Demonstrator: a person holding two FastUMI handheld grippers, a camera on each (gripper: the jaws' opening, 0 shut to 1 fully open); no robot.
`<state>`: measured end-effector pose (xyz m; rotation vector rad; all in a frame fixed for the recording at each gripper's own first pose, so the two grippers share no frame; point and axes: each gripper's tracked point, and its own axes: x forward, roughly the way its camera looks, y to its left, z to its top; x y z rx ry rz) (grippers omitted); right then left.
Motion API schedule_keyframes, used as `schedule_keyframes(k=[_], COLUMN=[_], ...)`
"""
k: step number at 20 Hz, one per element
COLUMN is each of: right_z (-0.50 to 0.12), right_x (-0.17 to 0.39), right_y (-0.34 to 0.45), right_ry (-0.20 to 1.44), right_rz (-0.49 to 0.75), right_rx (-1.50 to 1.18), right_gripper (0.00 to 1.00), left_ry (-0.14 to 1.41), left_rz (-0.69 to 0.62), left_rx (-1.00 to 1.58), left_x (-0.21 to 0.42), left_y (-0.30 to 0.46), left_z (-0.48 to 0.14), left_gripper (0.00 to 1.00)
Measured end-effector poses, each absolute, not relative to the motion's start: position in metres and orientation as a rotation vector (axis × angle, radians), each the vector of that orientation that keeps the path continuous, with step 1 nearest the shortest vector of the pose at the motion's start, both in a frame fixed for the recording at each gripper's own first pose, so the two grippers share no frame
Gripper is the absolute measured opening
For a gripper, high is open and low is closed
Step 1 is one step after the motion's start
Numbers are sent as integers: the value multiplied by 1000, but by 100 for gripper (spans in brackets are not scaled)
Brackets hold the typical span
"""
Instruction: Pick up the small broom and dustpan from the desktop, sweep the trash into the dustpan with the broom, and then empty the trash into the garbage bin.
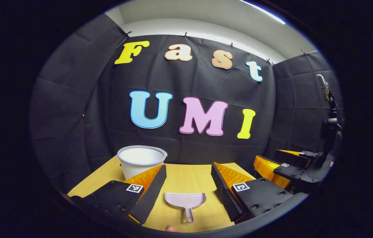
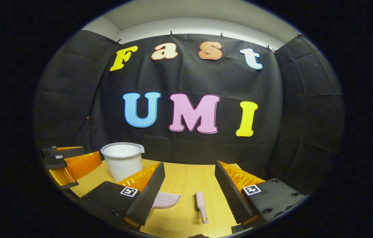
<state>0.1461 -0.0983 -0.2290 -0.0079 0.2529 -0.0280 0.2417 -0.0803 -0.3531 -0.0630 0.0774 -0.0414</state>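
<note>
A pale pink dustpan (image 1: 185, 201) lies flat on the wooden desktop (image 1: 186, 178), its handle toward me. It sits below and between the spread fingers of my left gripper (image 1: 188, 168), which is open and holds nothing. In the right gripper view a small pink broom (image 2: 201, 202) lies on the desktop (image 2: 186, 178) between the fingers of my right gripper (image 2: 189, 164), also open and apart from it. The dustpan (image 2: 168, 200) lies just left of the broom, half hidden by my left finger. The white garbage bin (image 1: 141, 160) (image 2: 122, 159) stands upright at the back left.
The right gripper (image 1: 282, 168) hovers off the desk's right side, and the left gripper (image 2: 64, 162) shows at the far left beside the bin. A dark stand (image 1: 330, 125) rises at the right. A small pale bit (image 1: 172, 228) lies at the desk's near edge.
</note>
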Motion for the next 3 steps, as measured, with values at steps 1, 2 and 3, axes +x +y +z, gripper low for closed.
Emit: schedule_keyframes(k=[1, 2, 3], right_z=[-230, -230, -230], right_x=[144, 144, 143], right_y=[-99, -97, -93], right_ry=[260, 267, 269], right_rz=[-31, -27, -24], right_rx=[-8, 4, 15], right_gripper=[98, 98, 98], left_ry=[81, 82, 87], left_rz=[-36, -33, -39], left_rx=[-64, -73, -86], left_x=[241, 242, 242], left_y=[-80, -81, -82], left_z=[-354, -353, -352], left_gripper=[81, 81, 81])
